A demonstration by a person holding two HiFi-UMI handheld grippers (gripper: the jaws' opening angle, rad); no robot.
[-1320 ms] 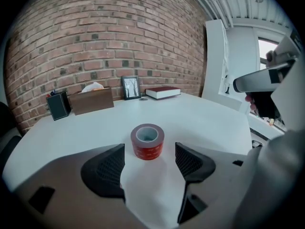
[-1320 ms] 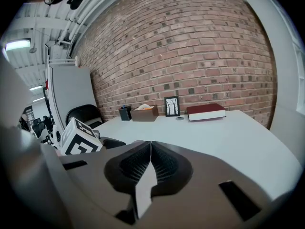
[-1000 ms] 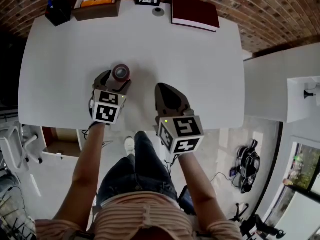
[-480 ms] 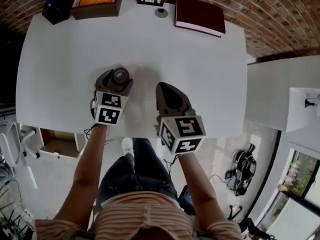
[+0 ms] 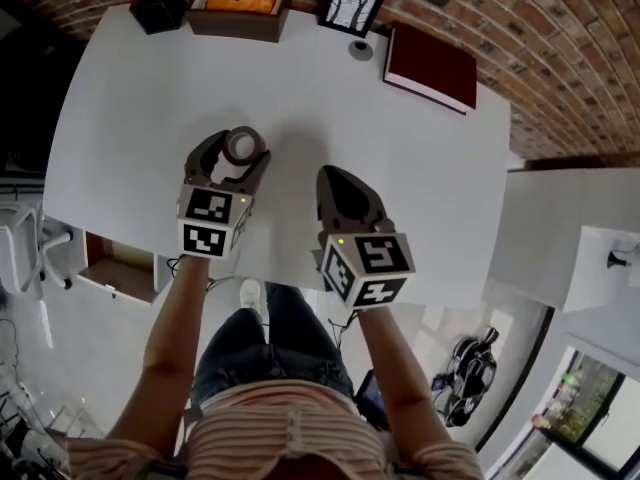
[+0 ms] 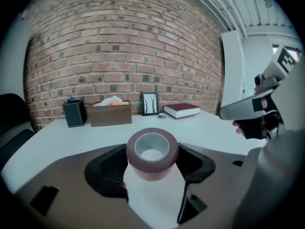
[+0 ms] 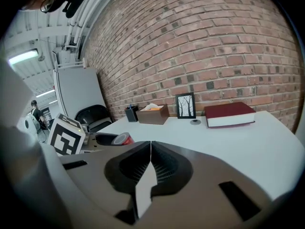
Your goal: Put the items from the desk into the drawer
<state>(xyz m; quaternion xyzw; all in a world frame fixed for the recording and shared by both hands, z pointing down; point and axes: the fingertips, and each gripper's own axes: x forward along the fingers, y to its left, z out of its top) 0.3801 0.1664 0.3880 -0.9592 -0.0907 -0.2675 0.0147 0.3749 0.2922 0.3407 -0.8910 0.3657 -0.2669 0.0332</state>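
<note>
Between left tool (image 5: 236,158) jaws: tape roll (image 6: 152,152), gripped above desk (image 5: 400,148); right tool (image 5: 332,176) closed, empty.

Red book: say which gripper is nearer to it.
Right. The right gripper is short of the red book, slightly left; the left gripper, gripping tape, is farther left.

A roll of tape (image 5: 242,146) is held between the jaws of the left hand-held gripper (image 5: 230,160), with the right hand-held gripper (image 5: 340,183) just beside it. Along the surface's (image 5: 130,118) far edge, left to right, are set a pen holder (image 5: 160,8), tissue box (image 5: 240,6), picture frame (image 5: 352,3) and book (image 5: 432,66).
</note>
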